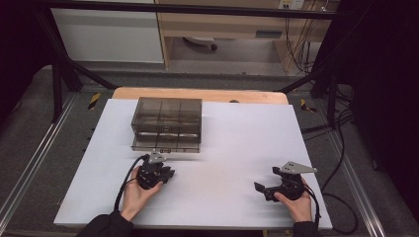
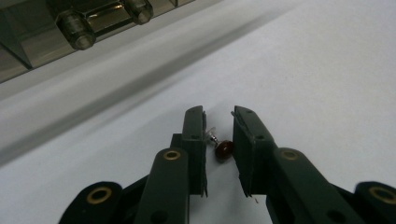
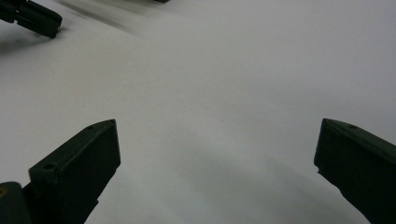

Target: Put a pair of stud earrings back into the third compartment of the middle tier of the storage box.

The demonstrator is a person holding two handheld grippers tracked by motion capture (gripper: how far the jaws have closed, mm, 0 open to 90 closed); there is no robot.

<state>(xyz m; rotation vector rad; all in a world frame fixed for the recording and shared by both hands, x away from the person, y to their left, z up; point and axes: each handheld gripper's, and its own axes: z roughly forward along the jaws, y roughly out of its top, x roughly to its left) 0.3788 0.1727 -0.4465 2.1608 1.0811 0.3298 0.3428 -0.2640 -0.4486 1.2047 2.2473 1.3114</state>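
Left gripper view: unlabelled red-headed stud (image 2: pixel 223 149) within left gripper (image 2: pixel 218 116).

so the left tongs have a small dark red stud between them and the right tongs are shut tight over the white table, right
Not quite: the right tongs stand wide open over the white table, with nothing between them, as the right gripper view shows. The left tongs do have the small dark red stud between them.
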